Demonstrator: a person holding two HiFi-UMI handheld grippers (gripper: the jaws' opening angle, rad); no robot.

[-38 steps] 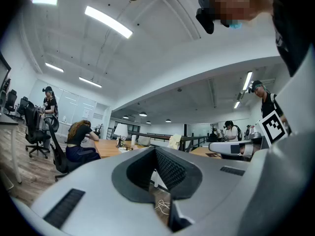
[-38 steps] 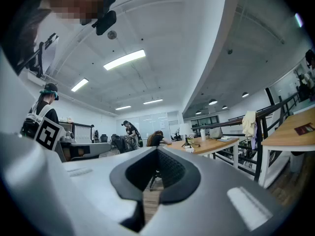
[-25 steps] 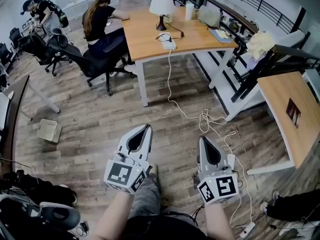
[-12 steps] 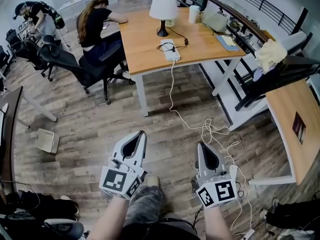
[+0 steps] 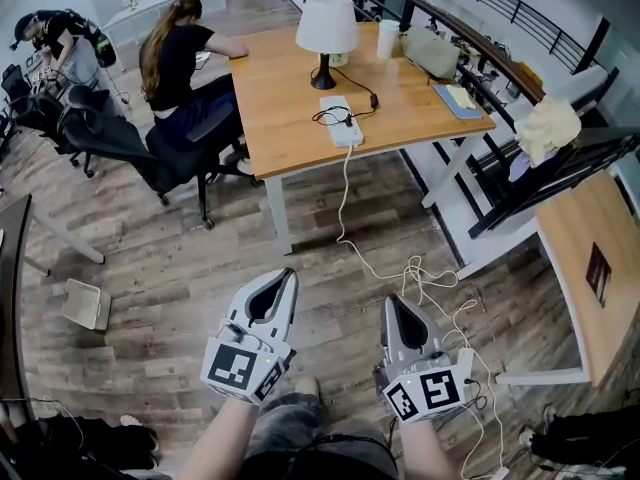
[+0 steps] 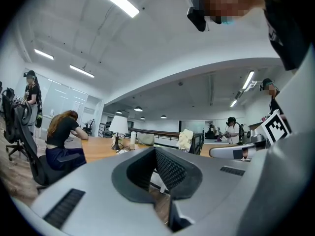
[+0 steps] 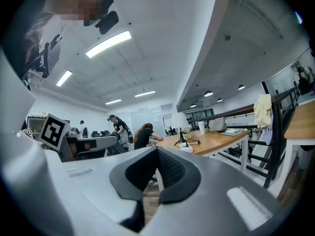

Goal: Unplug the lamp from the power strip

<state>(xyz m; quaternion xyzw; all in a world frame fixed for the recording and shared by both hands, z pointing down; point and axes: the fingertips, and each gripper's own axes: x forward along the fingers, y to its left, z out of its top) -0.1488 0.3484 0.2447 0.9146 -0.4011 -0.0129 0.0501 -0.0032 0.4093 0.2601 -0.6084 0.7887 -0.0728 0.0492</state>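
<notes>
A white-shaded lamp (image 5: 326, 28) stands on the wooden desk (image 5: 280, 98) far ahead. Its black cord runs to a white power strip (image 5: 340, 121) near the desk's front edge. Both grippers hang low over the wood floor, well short of the desk. My left gripper (image 5: 290, 276) is shut and holds nothing. My right gripper (image 5: 391, 301) is likewise shut and holds nothing. The left gripper view shows the lamp (image 6: 118, 127) small beyond the closed jaws. In the right gripper view the lamp (image 7: 179, 124) and the power strip (image 7: 187, 149) show on the desk.
A person (image 5: 175, 58) sits in a black chair at the desk's left side. The strip's white cable (image 5: 420, 268) trails in loops across the floor. A second desk (image 5: 600, 258) and a black rack with cloth (image 5: 545, 128) stand on the right. A small box (image 5: 85, 303) lies left.
The desk with the lamp and power strip has come closer in the head view. Both grippers keep their low position and stay shut.
</notes>
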